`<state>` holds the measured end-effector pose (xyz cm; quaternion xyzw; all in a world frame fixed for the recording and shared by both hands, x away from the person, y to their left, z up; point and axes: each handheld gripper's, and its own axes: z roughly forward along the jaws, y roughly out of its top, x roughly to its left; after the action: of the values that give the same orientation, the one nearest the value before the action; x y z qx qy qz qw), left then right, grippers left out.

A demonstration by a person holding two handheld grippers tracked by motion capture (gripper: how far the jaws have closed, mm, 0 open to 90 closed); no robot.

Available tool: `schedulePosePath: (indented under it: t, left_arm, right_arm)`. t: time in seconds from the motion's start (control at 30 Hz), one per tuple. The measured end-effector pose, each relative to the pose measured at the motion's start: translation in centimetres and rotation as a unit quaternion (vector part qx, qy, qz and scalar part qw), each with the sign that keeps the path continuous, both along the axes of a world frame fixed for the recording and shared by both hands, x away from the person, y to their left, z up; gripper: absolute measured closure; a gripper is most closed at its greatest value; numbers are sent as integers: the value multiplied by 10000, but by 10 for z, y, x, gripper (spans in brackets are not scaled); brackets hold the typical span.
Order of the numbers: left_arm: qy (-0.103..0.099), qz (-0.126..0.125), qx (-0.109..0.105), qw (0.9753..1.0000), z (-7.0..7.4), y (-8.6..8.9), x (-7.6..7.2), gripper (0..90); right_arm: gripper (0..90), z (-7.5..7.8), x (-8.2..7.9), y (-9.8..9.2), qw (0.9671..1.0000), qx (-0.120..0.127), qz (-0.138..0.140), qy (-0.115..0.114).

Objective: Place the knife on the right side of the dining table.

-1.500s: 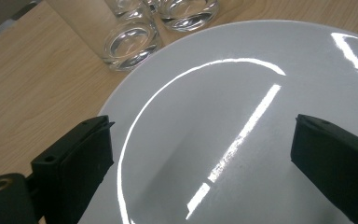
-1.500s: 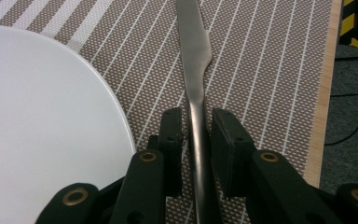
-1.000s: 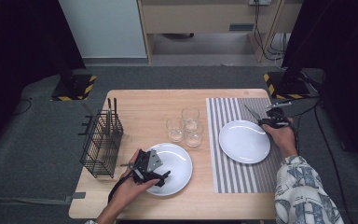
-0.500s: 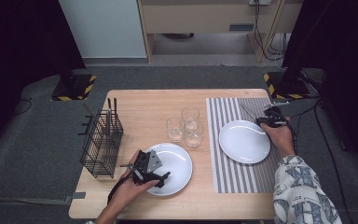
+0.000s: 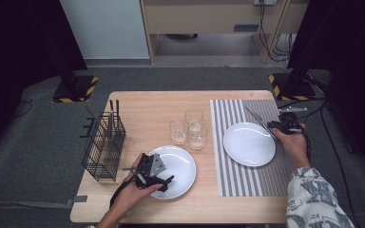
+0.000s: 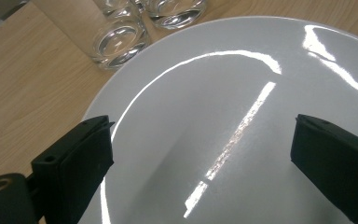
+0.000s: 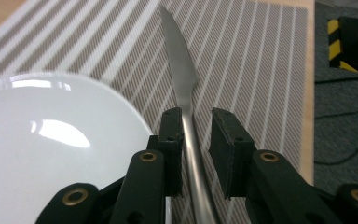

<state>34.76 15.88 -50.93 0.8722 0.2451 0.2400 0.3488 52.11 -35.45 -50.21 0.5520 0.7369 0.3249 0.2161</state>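
The wooden counter fills the middle of the high view, with a striped placemat on its right half. A white plate sits on the placemat, and a second white plate lies on bare wood at lower centre. A black wire basket stands near the counter's left edge, holding upright cutlery. Three clear glasses cluster between the two plates.

The left tool hovers over the near plate with its jaws spread wide, gripping nothing; the plate's glossy face lies between them. In the high view that left tool sits at the plate's left rim, just beside the basket.

The right tool has a table knife between its jaws. The handle lies against the left jaw with a small gap to the right one, so the jaws are narrowed around it rather than clamped. The blade points up the frame over the placemat, just right of the plate's rim. In the high view the knife lies diagonally beside that plate, near the counter's right edge, with bare striped mat above and below it.
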Motion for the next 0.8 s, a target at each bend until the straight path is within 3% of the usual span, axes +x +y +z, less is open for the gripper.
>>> schedulePosePath:
  t: [0.07,0.43,0.8]
  left_arm:
    - [-11,3,29,10000,0,1,-1,48]
    - [50,-17,28,10000,-6,5,0,48]
    - [32,32,1,10000,-5,9,1,49]
  right_arm:
    - [730,-2,-13,-8,10000,8,-98,5]
    - [732,-4,-45,-23,9992,87,-389,51]
    - [723,-18,-59,-29,9986,57,-471,222]
